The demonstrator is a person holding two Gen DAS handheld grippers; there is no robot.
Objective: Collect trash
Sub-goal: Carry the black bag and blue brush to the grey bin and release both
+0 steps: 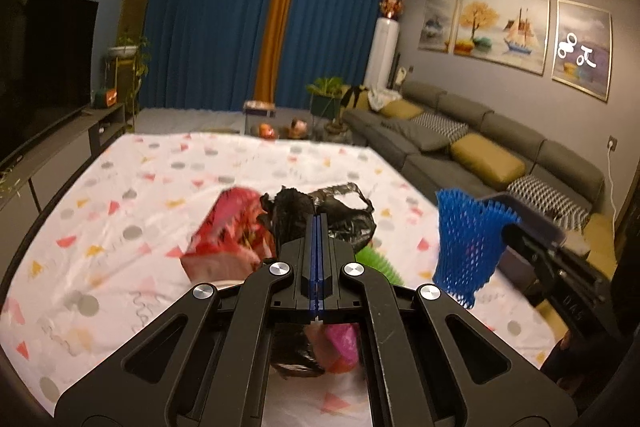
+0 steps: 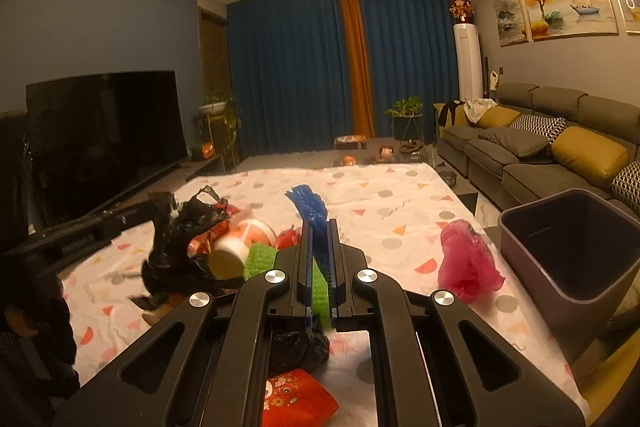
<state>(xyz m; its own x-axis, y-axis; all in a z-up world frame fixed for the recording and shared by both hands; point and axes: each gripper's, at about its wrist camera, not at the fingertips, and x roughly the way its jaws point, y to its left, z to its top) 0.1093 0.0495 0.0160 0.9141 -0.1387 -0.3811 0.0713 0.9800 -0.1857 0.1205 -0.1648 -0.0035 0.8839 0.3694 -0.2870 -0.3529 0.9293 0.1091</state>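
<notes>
My left gripper [image 1: 318, 217] is shut on a crumpled black plastic bag [image 1: 296, 213] and holds it above the table; the bag also shows at the left of the right wrist view [image 2: 176, 231]. My right gripper [image 2: 320, 223] is shut on a blue foam net sleeve [image 2: 310, 207], which hangs at the right of the left wrist view [image 1: 468, 243]. On the patterned tablecloth [image 2: 400, 203] lie a red wrapper [image 1: 232, 227], a paper cup [image 2: 240, 243], a green foam net [image 2: 262, 259], a pink bag [image 2: 468, 263], another black bag [image 2: 298, 347] and a red packet [image 2: 296, 399].
A dark grey trash bin [image 2: 568, 251] stands off the table's right edge. A grey sofa with cushions [image 2: 540, 143] runs along the right wall. A TV [image 2: 104, 135] on a low cabinet stands at the left. Blue curtains and potted plants are at the back.
</notes>
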